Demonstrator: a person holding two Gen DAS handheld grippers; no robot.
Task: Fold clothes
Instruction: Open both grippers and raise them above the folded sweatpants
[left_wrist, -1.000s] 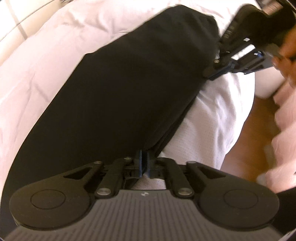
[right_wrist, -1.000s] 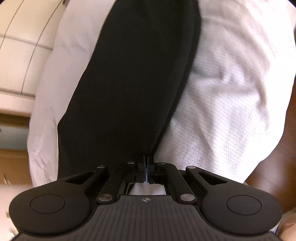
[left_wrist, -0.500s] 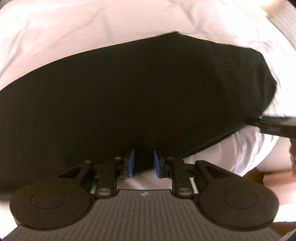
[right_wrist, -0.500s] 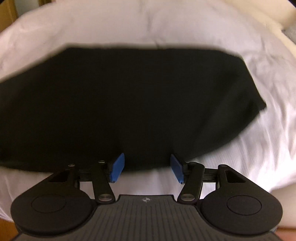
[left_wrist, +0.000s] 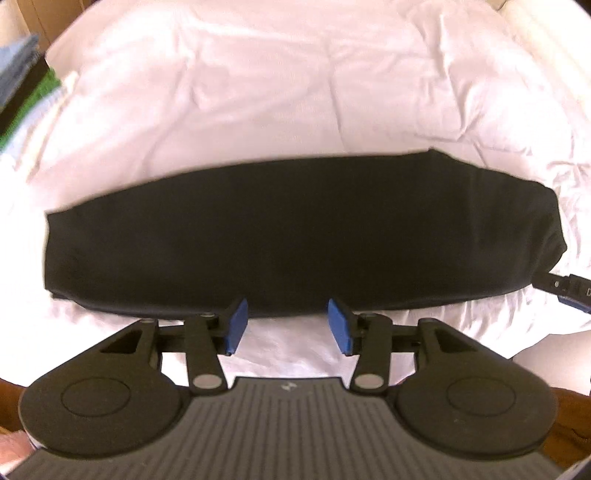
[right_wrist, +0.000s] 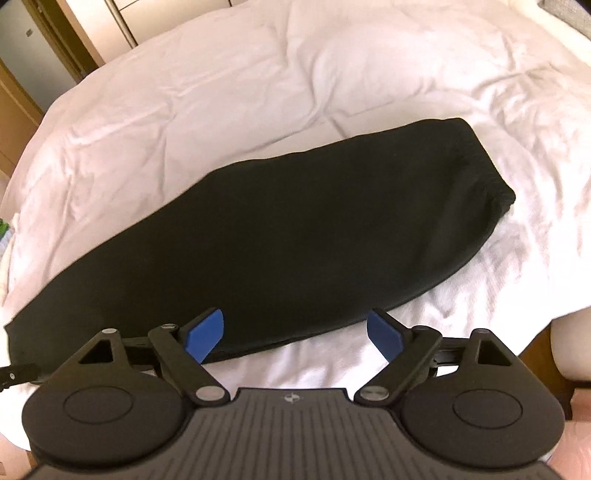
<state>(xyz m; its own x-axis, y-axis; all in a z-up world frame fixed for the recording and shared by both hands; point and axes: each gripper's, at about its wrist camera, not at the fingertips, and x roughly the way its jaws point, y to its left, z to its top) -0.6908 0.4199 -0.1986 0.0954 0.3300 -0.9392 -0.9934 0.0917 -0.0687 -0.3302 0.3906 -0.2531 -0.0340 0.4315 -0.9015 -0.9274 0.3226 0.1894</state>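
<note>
Black garment lies on the white duvet, laid out as one long narrow band, edges roughly aligned; looks folded lengthwise already. Judgement: a first fold is done, at least one crosswise fold left to make a compact stack.

Left gripper hovers above the band's near edge, jaws opening, nothing between the blue pads. Right gripper likewise above the near edge, jaws opening wider, empty.

Folded pile of coloured cloth at far left, blurred. Garment type unclear; layer count hidden; its left end is cut off behind the gripper in the right wrist view.
</note>
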